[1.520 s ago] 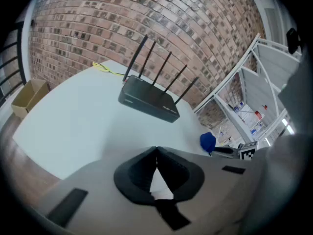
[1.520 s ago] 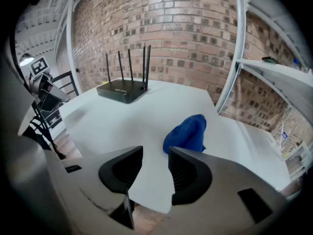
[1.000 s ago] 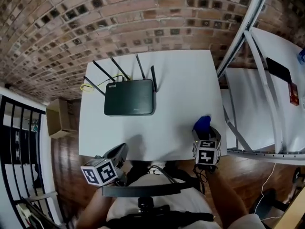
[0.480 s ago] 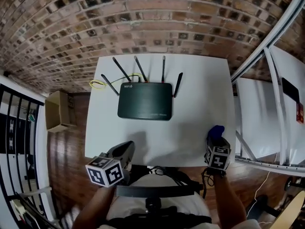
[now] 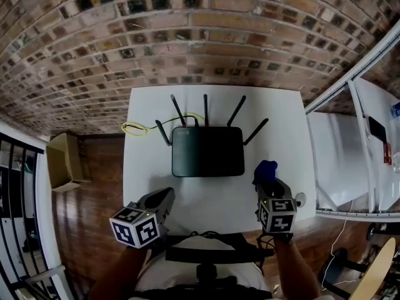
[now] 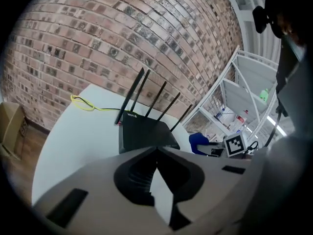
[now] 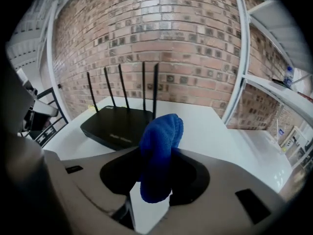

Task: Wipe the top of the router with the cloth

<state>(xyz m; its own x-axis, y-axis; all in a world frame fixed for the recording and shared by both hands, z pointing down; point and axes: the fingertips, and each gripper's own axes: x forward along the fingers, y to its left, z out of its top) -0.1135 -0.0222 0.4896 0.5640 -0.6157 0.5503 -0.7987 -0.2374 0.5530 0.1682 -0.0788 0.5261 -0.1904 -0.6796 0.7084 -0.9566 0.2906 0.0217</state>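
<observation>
Routers: 1 flat black plastic router [image 5: 207, 150], mid white bench [image 5: 275, 114], back edge twd red brick wall [image 5: 187, 42].
Antennas: 5 thin black rods [image 5: 205, 108] along router's rear, fanned out, tilted up.
Cloths: 1 blue knitted cloth [image 7: 159, 151], bunched, standing up out of R jaws; in head view it sat just off router's front R corner, not on the top.
Cables: 1 yellow cable [image 5: 134, 129], looped at bench's back L corner, running to router's rear.
Grippers: 2, each w/ 1 marker cube.
L gripper [image 6: 156, 151]: jaws pressed together at tips, nothing betw. them; over bench's near edge, L of router, not touching it.
R gripper [image 7: 157, 152]: jaws closing, narrow gap, pinching the cloth betw. pads; near bench's front R, pointed twd router.
Boxes: 1 brown cardboard box [image 5: 62, 161] on wood floor, L of bench.
Writing: white "WiFi" print on router's top at rear L corner; small print along front edge, too small to read. Cubes carried black/white square patterns, no text.
</observation>
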